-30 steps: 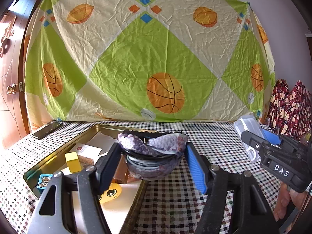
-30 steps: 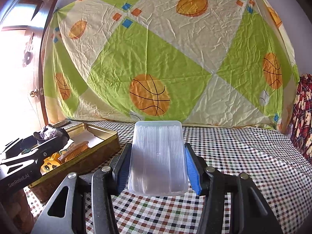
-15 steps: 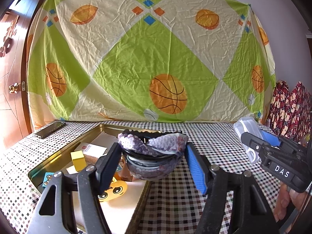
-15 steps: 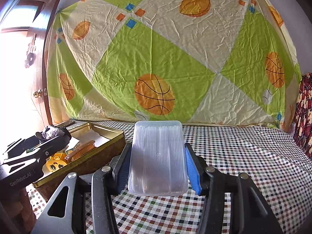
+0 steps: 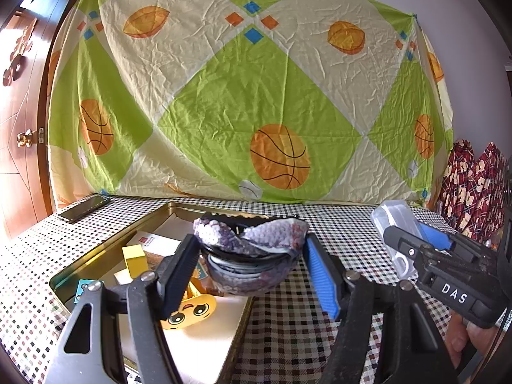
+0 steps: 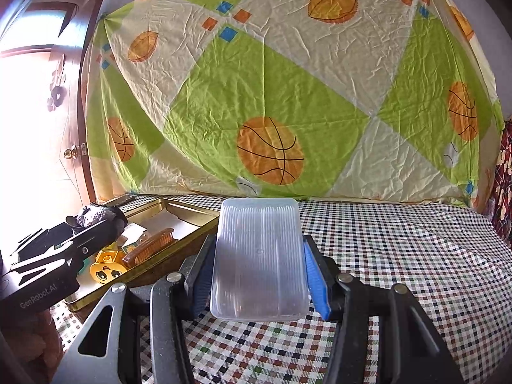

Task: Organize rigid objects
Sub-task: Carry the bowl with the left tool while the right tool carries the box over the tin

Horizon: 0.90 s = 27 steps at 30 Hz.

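My left gripper [image 5: 251, 256] is shut on a dark purple mottled bowl [image 5: 249, 278], its pads pressing both sides. The bowl hangs over the right part of a gold tin tray [image 5: 96, 256]. In the tray lie a yellow block [image 5: 134, 256], a yellow cartoon-face toy [image 5: 188, 313], a white carton [image 5: 153, 240] and a brown comb [image 6: 150, 244]. My right gripper [image 6: 259, 256] is shut on a clear ribbed plastic box [image 6: 260, 224], held above the checked cloth right of the tray [image 6: 192, 220]. That box [image 5: 393, 224] also shows at the right of the left wrist view.
A checked cloth [image 6: 400, 256] covers the table. A dark phone [image 5: 84, 208] lies at the back left corner. A basketball-print sheet [image 5: 256, 96] hangs behind the table, with a wooden door [image 5: 19, 128] at the left and red patterned fabric [image 5: 470, 185] at the right.
Both grips stay as they were. The views have drifted only slightly, and nothing in the tray has moved.
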### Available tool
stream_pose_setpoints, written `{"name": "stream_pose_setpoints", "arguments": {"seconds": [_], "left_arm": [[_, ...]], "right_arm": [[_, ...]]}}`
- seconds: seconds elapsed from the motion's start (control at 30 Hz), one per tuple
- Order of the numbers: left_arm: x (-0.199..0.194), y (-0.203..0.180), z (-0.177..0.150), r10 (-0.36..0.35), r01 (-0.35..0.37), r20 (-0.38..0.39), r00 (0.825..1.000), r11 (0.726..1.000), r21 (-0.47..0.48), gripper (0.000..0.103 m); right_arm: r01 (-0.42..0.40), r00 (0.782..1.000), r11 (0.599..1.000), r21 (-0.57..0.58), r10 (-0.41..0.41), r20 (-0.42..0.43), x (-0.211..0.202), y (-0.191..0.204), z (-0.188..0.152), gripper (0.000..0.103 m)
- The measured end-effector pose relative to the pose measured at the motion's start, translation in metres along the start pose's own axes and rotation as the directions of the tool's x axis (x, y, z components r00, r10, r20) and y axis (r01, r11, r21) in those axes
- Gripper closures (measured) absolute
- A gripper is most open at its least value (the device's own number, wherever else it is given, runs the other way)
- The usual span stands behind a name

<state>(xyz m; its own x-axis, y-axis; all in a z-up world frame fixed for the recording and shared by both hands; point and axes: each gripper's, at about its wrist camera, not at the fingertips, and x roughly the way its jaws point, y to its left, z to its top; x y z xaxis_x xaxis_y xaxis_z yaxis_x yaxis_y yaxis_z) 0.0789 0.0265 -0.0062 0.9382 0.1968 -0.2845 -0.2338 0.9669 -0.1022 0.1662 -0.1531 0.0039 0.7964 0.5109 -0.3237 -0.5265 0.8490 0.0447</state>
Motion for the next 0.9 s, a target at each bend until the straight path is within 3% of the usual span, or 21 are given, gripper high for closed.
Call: {"name": "stream_pose_setpoints", "arguments": {"seconds": [0.9], "left_arm": [[-0.009, 0.024, 0.001, 0.016, -0.016, 0.014, 1.000, 1.000, -0.026, 0.036]], "right_arm": [[-0.065, 0.998, 0.997, -0.029, 0.065, 0.016, -0.006, 0.039, -0.002, 0.049]]}}
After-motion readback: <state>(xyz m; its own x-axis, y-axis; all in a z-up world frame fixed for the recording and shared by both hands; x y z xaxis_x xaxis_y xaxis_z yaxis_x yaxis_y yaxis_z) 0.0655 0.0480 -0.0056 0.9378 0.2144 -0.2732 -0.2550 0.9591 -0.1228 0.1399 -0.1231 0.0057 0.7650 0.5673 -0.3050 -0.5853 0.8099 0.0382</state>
